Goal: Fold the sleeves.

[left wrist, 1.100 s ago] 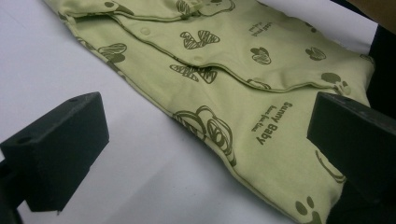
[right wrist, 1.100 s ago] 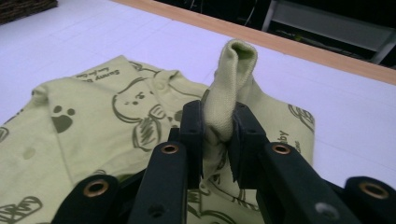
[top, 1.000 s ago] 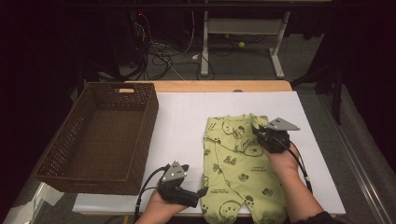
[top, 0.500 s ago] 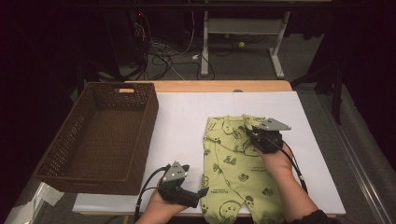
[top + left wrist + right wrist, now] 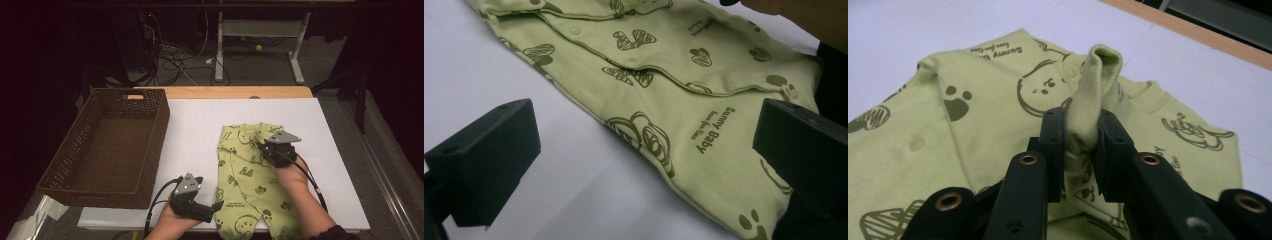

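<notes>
My right gripper (image 5: 1080, 137) pinches a fold of the green baby romper (image 5: 250, 180), which lies lengthwise toward me, right of the wicker basket (image 5: 107, 145). My left gripper (image 5: 192, 197) waits spread beside its near hem, between basket and romper.

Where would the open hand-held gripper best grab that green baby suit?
On the near leg edge of the green baby suit, coming in low from the bare table side. That edge lies flat and free between the left hand-held gripper's open jaws; the right hand-held gripper already pinches a sleeve.
</notes>
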### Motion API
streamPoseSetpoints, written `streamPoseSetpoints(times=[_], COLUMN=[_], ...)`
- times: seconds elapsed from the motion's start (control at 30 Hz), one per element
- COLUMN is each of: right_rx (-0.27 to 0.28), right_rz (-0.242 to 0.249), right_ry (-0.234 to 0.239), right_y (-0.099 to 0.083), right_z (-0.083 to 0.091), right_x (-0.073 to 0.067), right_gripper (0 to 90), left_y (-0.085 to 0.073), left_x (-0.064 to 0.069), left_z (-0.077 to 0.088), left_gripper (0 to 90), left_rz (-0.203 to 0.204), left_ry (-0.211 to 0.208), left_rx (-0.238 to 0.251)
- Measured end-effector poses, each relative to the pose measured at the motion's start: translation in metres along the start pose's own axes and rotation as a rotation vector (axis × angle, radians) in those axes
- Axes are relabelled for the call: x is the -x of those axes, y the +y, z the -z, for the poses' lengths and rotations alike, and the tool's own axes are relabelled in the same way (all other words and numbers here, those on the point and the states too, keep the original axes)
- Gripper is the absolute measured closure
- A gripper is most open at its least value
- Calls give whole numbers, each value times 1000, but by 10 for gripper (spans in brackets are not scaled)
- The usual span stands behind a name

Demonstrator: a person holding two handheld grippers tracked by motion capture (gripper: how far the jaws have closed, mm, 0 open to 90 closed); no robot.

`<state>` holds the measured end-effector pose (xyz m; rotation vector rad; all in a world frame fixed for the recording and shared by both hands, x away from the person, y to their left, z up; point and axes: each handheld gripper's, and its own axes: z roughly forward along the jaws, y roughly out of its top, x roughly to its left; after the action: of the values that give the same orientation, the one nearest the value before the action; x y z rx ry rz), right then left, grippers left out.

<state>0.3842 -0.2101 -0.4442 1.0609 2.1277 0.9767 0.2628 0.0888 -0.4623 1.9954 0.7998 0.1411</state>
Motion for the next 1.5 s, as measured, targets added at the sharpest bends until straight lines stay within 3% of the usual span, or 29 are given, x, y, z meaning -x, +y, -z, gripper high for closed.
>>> streamPoseSetpoints(times=[0.33,0.63,0.73,0.87,1.07,1.23,1.37,1.5], right_rx=[-59,-54,-44,-23,-13,-10,2,23], right_rz=[26,24,27,-21,-80,-108,-70,-83], right_ry=[32,100,112,133,151,141,105,86], right_y=[-5,-6,-5,-4,-15,-28,-36,-47], right_z=[-14,-18,-15,-9,6,18,33,50], right_x=[-11,-21,-22,-17,-5,5,10,18], right_gripper=[744,659,604,494,245,47,0,0], left_y=[-1,-1,-1,-1,4,14,23,32], left_x=[0,1,1,0,-1,2,-2,-9], left_z=[-1,-2,-2,-2,-8,-13,-18,-26], left_gripper=[0,0,0,0,0,0,0,47], left_rz=[3,2,6,4,23,-3,-9,-9], left_ry=[-3,-4,-7,-8,-25,-25,-19,6], left_rx=[-3,-4,-7,-11,-16,-16,-35,-50])
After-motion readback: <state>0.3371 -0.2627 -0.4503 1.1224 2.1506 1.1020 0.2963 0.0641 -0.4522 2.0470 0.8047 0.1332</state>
